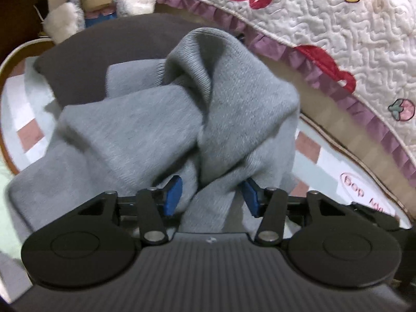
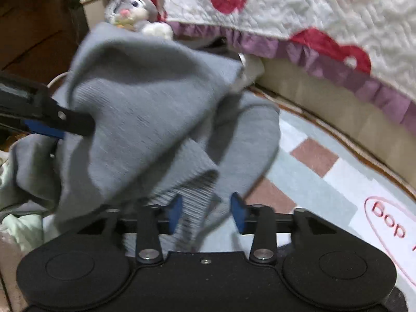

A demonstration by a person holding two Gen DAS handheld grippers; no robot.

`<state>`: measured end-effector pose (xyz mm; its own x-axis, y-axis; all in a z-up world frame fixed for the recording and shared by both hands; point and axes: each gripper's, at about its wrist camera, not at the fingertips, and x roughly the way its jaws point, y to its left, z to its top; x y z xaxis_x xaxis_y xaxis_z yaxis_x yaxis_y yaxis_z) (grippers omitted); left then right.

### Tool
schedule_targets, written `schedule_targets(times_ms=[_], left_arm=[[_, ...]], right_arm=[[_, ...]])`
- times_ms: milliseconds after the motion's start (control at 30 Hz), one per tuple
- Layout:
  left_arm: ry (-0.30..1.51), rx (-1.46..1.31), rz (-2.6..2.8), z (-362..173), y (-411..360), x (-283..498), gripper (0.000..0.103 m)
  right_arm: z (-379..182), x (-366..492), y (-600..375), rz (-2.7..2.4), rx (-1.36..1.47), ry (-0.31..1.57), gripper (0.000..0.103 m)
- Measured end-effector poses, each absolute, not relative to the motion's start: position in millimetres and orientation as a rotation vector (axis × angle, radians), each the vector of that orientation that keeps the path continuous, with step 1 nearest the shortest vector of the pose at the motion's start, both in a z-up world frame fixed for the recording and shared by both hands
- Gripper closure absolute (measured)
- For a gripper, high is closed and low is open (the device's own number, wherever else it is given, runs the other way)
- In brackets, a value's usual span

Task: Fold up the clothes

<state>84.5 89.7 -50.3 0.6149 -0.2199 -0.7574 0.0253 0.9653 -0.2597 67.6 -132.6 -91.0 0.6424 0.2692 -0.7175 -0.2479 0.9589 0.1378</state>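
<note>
A grey knit sweater (image 1: pixel 166 130) hangs bunched and twisted in front of both cameras, above a patterned rug. My left gripper (image 1: pixel 212 195) has its blue pads apart with a fold of the sweater between them. My right gripper (image 2: pixel 208 213) also has its blue pads apart, with the ribbed hem of the sweater (image 2: pixel 145 119) hanging between them. In the right wrist view the left gripper's fingers (image 2: pixel 52 122) reach in from the left edge and press into the cloth. A dark grey garment (image 1: pixel 85 59) lies on the rug behind the sweater.
A bed with a white quilted cover and purple ruffle (image 1: pixel 338 52) runs along the right; it also shows in the right wrist view (image 2: pixel 325 26). Plush toys (image 1: pixel 104 5) sit at the back left, a grey bunny (image 2: pixel 130 7) among them. The checked rug (image 2: pixel 312 176) lies below.
</note>
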Motion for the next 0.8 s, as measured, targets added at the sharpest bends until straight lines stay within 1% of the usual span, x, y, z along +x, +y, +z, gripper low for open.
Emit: schedule_targets(times_ms=[33, 100, 167, 233, 300, 333, 367, 400, 433, 467, 500, 533, 600, 633, 800], left_arm=[[0.890, -0.239, -0.155, -53.2, 87.6, 84.0, 0.048], [0.875, -0.237, -0.177, -61.3, 84.5, 81.3, 0.043], [0.873, -0.223, -0.188, -71.0, 81.0, 80.4, 0.039], [0.883, -0.215, -0.196, -78.1, 78.4, 81.5, 0.034], [0.888, -0.229, -0.204, -82.0, 78.0, 82.9, 0.027], [0.891, -0.240, -0.209, -83.8, 78.5, 83.4, 0.025], [0.893, -0.251, -0.214, -85.5, 79.0, 83.9, 0.024], [0.895, -0.254, -0.220, -87.9, 79.3, 84.1, 0.028], [0.897, -0.215, -0.217, -90.0, 76.7, 83.7, 0.042], [0.899, -0.153, -0.207, -91.9, 72.4, 83.0, 0.066], [0.900, -0.092, -0.198, -93.8, 68.1, 82.3, 0.072], [0.894, -0.069, -0.199, -93.6, 66.0, 80.6, 0.073], [0.885, -0.118, -0.228, -88.5, 69.3, 78.1, 0.074], [0.878, -0.146, -0.242, -85.3, 71.7, 77.3, 0.074], [0.854, -0.248, -0.315, -72.5, 83.0, 69.1, 0.078]], right_arm=[[-94.6, 71.1, -137.6, 0.302, 0.061, 0.836, 0.054], [-101.9, 78.2, -147.4, 0.318, 0.127, 0.863, 0.044], [-109.9, 84.8, -150.9, 0.331, 0.187, 0.870, 0.038], [-119.8, 94.1, -149.7, 0.349, 0.231, 0.882, 0.035], [-127.0, 101.8, -145.9, 0.354, 0.268, 0.866, 0.032], [-129.7, 105.0, -144.6, 0.356, 0.289, 0.852, 0.032], [-132.4, 108.2, -143.3, 0.357, 0.311, 0.837, 0.035], [-134.7, 111.1, -142.0, 0.359, 0.330, 0.823, 0.073], [-130.8, 108.5, -139.8, 0.376, 0.320, 0.817, 0.085], [-126.7, 105.5, -137.8, 0.390, 0.310, 0.810, 0.084], [-119.7, 98.0, -139.2, 0.377, 0.310, 0.789, 0.087], [-112.6, 90.4, -140.7, 0.363, 0.310, 0.769, 0.089], [-98.5, 75.2, -143.7, 0.336, 0.310, 0.727, 0.098], [-91.4, 67.5, -145.4, 0.322, 0.310, 0.706, 0.100], [-59.0, 19.9, -170.6, 0.211, 0.279, 0.613, 0.100]])
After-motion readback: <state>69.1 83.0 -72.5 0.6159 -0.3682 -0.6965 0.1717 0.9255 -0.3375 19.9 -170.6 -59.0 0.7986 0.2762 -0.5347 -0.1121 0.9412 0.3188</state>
